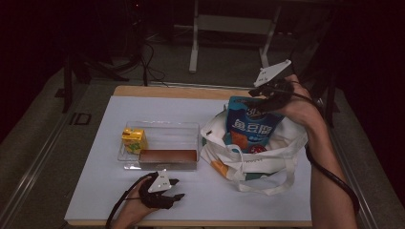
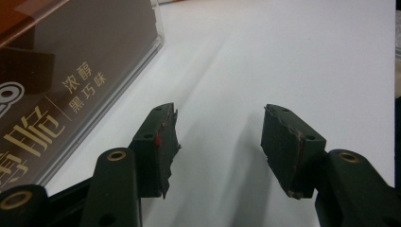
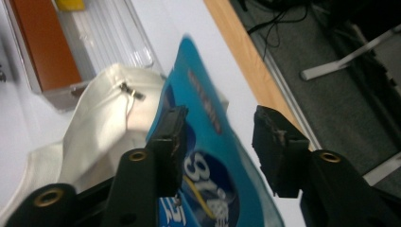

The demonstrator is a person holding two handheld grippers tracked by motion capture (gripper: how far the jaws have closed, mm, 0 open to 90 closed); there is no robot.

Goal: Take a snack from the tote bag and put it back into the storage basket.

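Note:
A blue snack bag [image 1: 250, 126] stands tilted in a white tote bag [image 1: 248, 164] at the table's right. My right gripper [image 1: 260, 98] is at the snack bag's top edge. In the right gripper view the snack bag [image 3: 198, 94] lies between the jaws of my right gripper [image 3: 217, 123]; one pad sits against its face, and a gap shows beside the other pad. My left gripper [image 1: 177, 188] rests near the front edge, and in its own view the left gripper [image 2: 217, 127] stands open over bare white surface with nothing between its jaws.
A clear tray [image 1: 167, 131] left of the tote holds a yellow juice box [image 1: 133, 140] and a long brown box [image 1: 168, 157]. The brown box [image 2: 56, 71] lies close to the left gripper's side. The table's wooden far edge [image 3: 246, 61] runs just behind the tote.

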